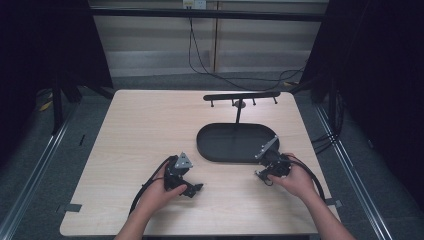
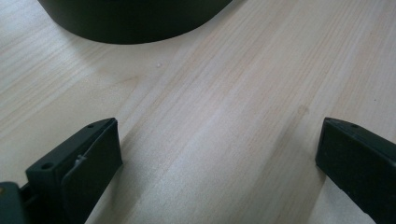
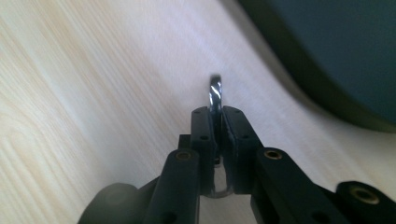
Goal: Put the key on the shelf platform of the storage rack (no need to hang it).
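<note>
Our right claw (image 3: 217, 122) was clamped on a thin metal ring (image 3: 215, 91) near the black tray (image 1: 235, 142). Our left claw (image 2: 217, 154) gaped wide over bare tabletop (image 2: 224, 93).

On the table (image 1: 135, 130) the oval tray (image 1: 220, 142) lies right of centre with the hook stand (image 1: 239, 97) rising behind it, the left gripper (image 1: 192, 189) nearer and left of it, the right gripper (image 1: 261, 175) at its near right rim, clamping a thin metal ring (image 3: 215, 93).

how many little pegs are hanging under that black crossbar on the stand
4. All hang beneath the black crossbar of the stand at the table's far edge: far-left peg, left-of-post peg, right-of-post peg, far-right peg. The post may hide more.
</note>
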A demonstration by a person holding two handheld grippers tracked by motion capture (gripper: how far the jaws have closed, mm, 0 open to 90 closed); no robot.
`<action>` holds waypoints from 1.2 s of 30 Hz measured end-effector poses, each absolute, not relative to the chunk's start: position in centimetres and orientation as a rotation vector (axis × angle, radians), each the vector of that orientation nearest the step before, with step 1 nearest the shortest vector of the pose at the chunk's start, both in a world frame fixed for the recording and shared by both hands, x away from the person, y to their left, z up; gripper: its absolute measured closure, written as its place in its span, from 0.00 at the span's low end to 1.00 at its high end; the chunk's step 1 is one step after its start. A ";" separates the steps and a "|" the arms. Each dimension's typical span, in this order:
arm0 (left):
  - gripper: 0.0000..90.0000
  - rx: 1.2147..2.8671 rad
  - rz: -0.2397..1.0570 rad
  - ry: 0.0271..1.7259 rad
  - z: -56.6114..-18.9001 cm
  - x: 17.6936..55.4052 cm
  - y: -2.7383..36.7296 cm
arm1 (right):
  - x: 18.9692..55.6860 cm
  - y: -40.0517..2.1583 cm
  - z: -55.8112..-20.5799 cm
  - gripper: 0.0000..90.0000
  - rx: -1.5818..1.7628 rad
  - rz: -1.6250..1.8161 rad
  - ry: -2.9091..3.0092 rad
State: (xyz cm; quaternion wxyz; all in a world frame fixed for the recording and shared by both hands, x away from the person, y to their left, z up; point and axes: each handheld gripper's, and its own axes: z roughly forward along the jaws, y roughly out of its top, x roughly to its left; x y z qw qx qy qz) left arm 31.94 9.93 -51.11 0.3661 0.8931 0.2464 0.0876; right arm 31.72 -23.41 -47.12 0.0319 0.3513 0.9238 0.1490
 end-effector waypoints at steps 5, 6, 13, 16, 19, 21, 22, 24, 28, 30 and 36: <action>0.00 2.296 0.224 0.633 -51.1 31.9 9.9 | 31.7 -23.0 -47.0 0.95 1.084 0.411 2.830; 0.00 2.296 0.225 0.633 -51.1 31.9 9.9 | 31.8 -23.1 -47.0 0.95 1.076 0.408 2.830; 0.00 2.297 0.226 0.633 -51.1 31.9 9.9 | 31.9 -23.7 -46.4 0.95 1.085 0.386 2.835; 0.00 2.297 0.226 0.633 -51.1 31.9 9.9 | 31.9 -23.7 -45.9 0.95 1.081 0.381 2.829; 0.00 2.297 0.227 0.633 -51.1 31.9 9.9 | 31.9 -23.7 -45.4 0.95 1.080 0.410 2.831; 0.00 2.297 0.227 0.633 -51.1 31.9 9.9 | 31.9 -23.3 -45.1 0.95 1.090 0.411 2.829; 0.00 2.297 0.226 0.633 -51.1 31.9 9.9 | 32.0 -23.3 -45.0 0.95 1.073 0.405 2.832; 0.00 2.297 0.227 0.633 -51.1 31.9 9.9 | 32.0 -22.9 -44.8 0.95 1.067 0.394 2.827; 0.00 2.298 0.227 0.633 -51.1 31.9 9.9 | 32.4 -22.3 -44.4 0.95 1.035 0.421 2.828; 0.00 2.297 0.227 0.633 -51.1 31.9 9.9 | 32.5 -22.0 -44.4 0.95 1.038 0.423 2.827; 0.00 2.298 0.226 0.633 -51.1 31.9 9.9 | 33.1 -21.3 -44.1 0.95 1.027 0.444 2.835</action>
